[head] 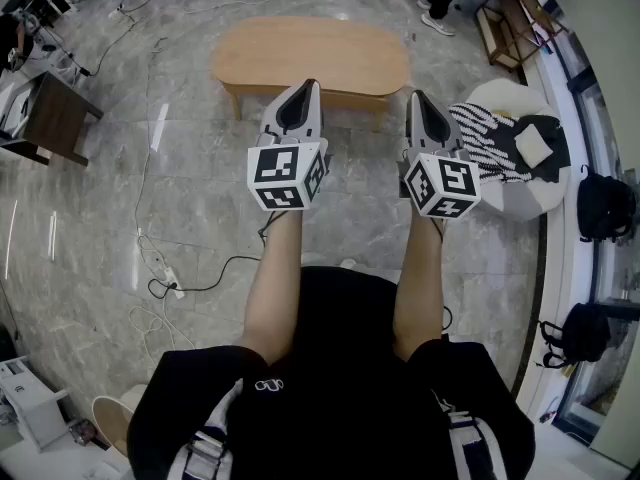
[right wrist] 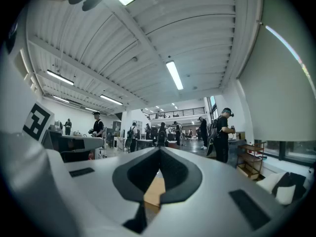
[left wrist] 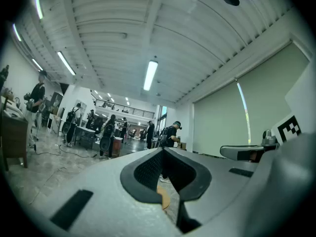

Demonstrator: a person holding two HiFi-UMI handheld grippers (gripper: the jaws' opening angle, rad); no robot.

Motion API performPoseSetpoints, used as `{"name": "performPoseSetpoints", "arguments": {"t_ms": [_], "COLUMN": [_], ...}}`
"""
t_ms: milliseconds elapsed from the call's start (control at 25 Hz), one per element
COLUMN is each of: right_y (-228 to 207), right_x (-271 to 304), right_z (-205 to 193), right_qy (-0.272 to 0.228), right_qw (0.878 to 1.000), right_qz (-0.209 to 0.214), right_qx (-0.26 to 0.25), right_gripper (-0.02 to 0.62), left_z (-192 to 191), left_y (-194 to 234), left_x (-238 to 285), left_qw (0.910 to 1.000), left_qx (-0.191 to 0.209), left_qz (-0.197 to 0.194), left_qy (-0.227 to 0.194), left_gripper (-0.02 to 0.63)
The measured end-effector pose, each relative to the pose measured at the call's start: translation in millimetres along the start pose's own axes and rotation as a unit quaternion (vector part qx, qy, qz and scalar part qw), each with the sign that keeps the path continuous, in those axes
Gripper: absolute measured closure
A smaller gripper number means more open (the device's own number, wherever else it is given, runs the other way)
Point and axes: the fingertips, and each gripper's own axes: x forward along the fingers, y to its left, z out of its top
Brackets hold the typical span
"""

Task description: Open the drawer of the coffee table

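Marble floor point(head: 200, 198), bearing one oval wooden coffee table point(head: 310, 58), well ahead of left gripper point(head: 303, 88) and right gripper point(head: 418, 98), both raised side by side, jaws clenched together, grasping nothing.

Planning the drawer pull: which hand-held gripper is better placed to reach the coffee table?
Probably left: the left hand-held gripper points at the coffee table near its front edge's middle; the right hand-held gripper sits by its end. No drawer shows.
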Motion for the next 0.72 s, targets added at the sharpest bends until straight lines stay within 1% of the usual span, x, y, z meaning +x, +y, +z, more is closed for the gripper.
{"name": "performPoseSetpoints", "arguments": {"t_ms": [120,400,560,720], "right_y": [-3.6,-11.8,-12.7,-4.0], "right_x": [7.2,10.8,17.0,26.6], "right_z": [-1.1,-19.1,-19.9,-15.4], "right_qy": [-0.003,-0.005,-0.007,-0.014], "right_qw": [1.0,0.998,0.997,0.997], "right_qz": [-0.012,-0.06,-0.07,-0.072], "right_qx": [0.004,0.033,0.041,0.039], "right_gripper": [0.584,0.583,0.583,0.584], "left_z": [-0.2,-13.5,-15.7,-12.4], "left_y": [5.8,30.0,44.4,63.3], "left_x": [7.1,7.3,8.6,10.2], "left_qw": [1.0,0.9997,0.9996,0.9997], "left_qx": [0.009,0.01,0.007,0.003], "left_qz": [0.0,0.008,0.012,0.014], "left_qy": [0.003,0.019,0.023,0.02], "left_gripper": [0.594,0.594,0.594,0.594]}}
